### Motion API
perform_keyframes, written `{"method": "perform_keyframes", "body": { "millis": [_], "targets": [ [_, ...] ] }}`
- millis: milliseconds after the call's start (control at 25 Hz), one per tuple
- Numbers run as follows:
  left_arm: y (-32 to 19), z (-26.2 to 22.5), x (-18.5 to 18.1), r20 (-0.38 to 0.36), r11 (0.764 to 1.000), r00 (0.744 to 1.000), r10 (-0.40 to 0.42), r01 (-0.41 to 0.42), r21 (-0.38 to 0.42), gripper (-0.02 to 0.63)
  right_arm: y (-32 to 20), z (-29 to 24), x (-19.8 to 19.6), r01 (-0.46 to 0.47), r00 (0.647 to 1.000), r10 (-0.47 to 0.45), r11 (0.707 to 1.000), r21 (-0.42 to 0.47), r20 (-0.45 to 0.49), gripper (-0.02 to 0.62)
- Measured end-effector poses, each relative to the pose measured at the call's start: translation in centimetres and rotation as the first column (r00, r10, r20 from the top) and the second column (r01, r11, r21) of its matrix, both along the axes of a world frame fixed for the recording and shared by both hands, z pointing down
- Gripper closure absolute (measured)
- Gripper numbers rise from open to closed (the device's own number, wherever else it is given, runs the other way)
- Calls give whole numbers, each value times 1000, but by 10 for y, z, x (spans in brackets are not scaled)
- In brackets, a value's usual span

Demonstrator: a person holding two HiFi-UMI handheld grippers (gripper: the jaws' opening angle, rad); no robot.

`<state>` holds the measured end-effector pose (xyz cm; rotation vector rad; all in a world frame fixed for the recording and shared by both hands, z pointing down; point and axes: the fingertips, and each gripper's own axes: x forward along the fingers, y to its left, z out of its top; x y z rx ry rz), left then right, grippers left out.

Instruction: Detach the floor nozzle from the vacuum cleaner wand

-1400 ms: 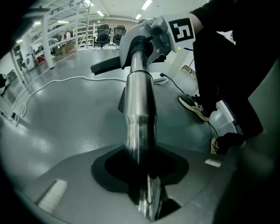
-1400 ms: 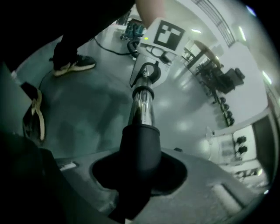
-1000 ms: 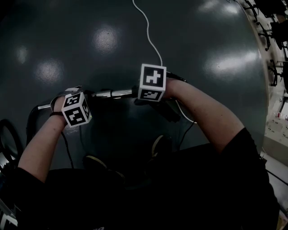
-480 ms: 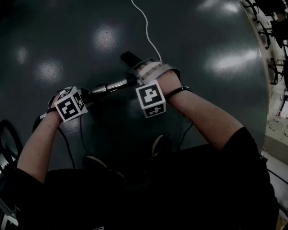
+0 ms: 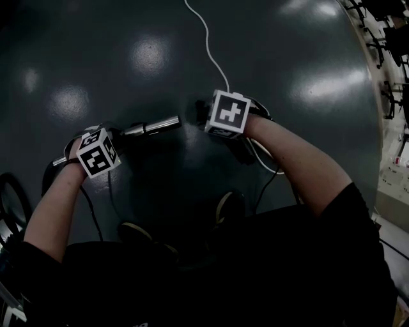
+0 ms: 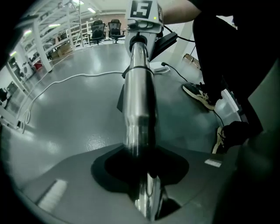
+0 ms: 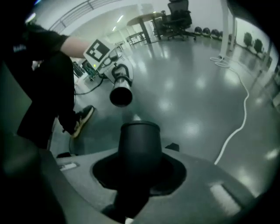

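The chrome wand [image 5: 150, 126] lies slantwise above the floor, and my left gripper [image 5: 96, 153] is shut on it near its left end. In the left gripper view the wand [image 6: 139, 100] runs from between the jaws away toward the right gripper's marker cube [image 6: 142, 8]. My right gripper [image 5: 229, 114] is shut on the floor nozzle's black neck [image 7: 140, 144], and its jaws have just closed a little tighter. The wand's open end [image 7: 121, 95] hangs apart from the neck, with a short gap between them. The hand and gripper mostly hide the nozzle's head.
A white cable [image 5: 208, 45] runs across the grey floor away from the right gripper. The person's shoes [image 5: 227, 205] are just below the wand. A black hose [image 5: 45, 175] curves off at the left. Shelving [image 6: 39, 39] and office chairs [image 7: 177, 15] stand far off.
A second ago the wand ran straight into the nozzle at the right gripper. The right gripper tipped up, then moved right, and a gap now separates neck and wand. The left gripper hardly moved.
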<state>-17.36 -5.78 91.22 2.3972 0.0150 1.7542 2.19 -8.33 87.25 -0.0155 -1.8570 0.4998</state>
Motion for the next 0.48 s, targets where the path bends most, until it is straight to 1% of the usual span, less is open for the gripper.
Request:
{"method": "perform_keyframes", "body": {
  "millis": [80,160,240,280,360,480],
  "targets": [
    [1,5,2,7,1000,1000,6,-6,0,466,-11,13,10,49,998,-44,990,131,-37,494],
    [1,14,3,31,1000,1000,1,-2,14,466,-14,25,10,127,991,-116,959,255,-61,494],
    [1,28,3,69,999,998,-2,-1,40,466,-9,41,9,186,982,-164,919,347,-92,494],
    [2,36,1,92,999,996,3,-7,50,466,-6,51,10,217,975,-183,898,382,-124,494],
    [8,51,-3,142,998,990,25,-32,50,466,1,70,13,301,951,-232,852,429,-205,494],
    [22,68,-7,194,997,979,64,-72,37,465,9,88,21,416,904,-302,781,466,-302,492]
  ]
}}
